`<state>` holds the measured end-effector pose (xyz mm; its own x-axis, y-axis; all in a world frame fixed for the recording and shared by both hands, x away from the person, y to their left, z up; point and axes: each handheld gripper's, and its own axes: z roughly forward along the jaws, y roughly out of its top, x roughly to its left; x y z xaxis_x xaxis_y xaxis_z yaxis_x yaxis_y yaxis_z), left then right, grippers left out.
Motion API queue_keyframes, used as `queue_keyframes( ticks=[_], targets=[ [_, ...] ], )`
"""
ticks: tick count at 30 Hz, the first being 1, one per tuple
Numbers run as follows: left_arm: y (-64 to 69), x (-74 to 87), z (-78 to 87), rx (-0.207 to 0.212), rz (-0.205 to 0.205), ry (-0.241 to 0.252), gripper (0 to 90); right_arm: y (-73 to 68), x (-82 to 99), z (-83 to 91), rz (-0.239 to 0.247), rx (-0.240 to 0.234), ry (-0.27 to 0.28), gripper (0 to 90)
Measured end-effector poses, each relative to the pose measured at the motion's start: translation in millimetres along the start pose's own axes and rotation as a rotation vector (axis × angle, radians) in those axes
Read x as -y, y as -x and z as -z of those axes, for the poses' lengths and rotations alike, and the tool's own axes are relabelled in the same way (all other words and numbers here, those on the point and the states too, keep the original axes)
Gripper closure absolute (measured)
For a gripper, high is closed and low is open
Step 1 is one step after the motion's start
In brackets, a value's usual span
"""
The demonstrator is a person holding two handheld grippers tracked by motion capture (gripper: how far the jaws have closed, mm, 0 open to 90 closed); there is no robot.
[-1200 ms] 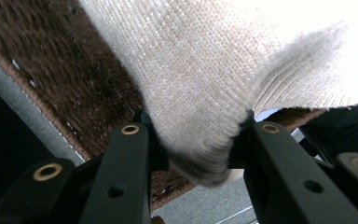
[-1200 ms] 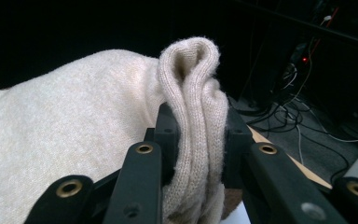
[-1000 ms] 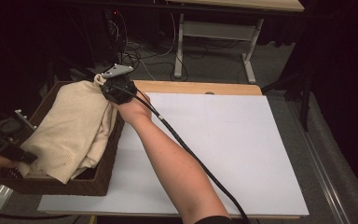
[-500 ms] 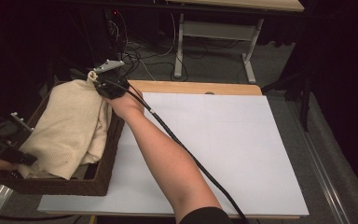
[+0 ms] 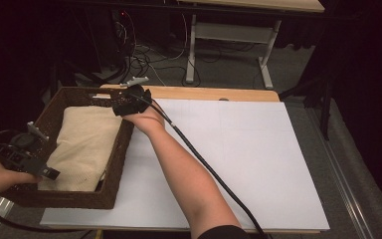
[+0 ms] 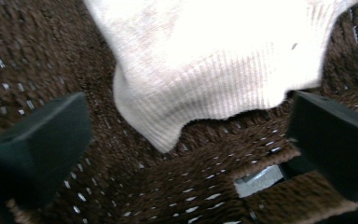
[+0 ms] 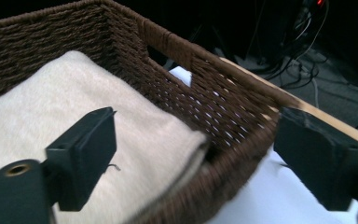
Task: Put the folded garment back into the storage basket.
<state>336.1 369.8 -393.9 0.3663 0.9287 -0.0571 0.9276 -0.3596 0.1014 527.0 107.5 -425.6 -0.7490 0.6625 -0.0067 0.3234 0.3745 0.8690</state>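
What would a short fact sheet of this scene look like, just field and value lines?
Work in hand: cream cloth laid folded in a brown woven basket
Basket place: left end of the white table sheet
Left gripper: near end of basket, jaws just opened, apart, nothing between them
Right gripper: far end of basket, jaws just opened, cloth let go
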Motion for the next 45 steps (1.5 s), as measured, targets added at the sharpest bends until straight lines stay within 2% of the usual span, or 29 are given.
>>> queue_keyframes(
  ticks=[8, 10, 15, 17, 26, 32, 36, 42, 45],
  targets=[
    [12.1, -7.5, 4.5, -0.022, -0.01, -0.029, 0.0, 10.2, 21.1, 39.2, -0.006, 0.006, 0.04, 0.2],
    [14.0, -8.6, 5.4, -0.025, -0.014, -0.038, 0.0, 12.6, 25.8, 48.5, -0.002, 0.008, 0.062, 0.1],
    [22.8, -16.7, 12.5, -0.039, -0.025, -0.042, 0.0, 17.0, 36.1, 70.1, -0.013, 0.018, 0.072, 0.1],
    [24.9, -18.2, 13.3, -0.043, -0.03, -0.044, 0.0, 17.8, 37.8, 73.4, -0.016, 0.02, 0.072, 0.1],
    [48.1, -32.2, 19.1, -0.045, -0.067, -0.053, 0.0, 29.1, 58.3, 116.0, -0.001, 0.047, 0.095, 0.1],
    [63.3, -42.8, 27.7, -0.06, -0.087, -0.047, 0.0, 36.6, 78.6, 144.0, -0.004, 0.053, 0.103, 0.1],
    [73.9, -49.7, 31.7, -0.072, -0.104, -0.055, 0.0, 37.4, 88.3, 161.8, 0.013, 0.068, 0.112, 0.1],
    [98.5, -62.9, 34.4, -0.07, -0.143, -0.041, 0.0, 40.6, 105.6, 183.6, 0.033, 0.088, 0.109, 0.1],
    [110.9, -70.1, 33.6, -0.079, -0.167, -0.053, 0.0, 43.8, 116.2, 195.3, 0.035, 0.1, 0.108, 0.1]
  ],
)
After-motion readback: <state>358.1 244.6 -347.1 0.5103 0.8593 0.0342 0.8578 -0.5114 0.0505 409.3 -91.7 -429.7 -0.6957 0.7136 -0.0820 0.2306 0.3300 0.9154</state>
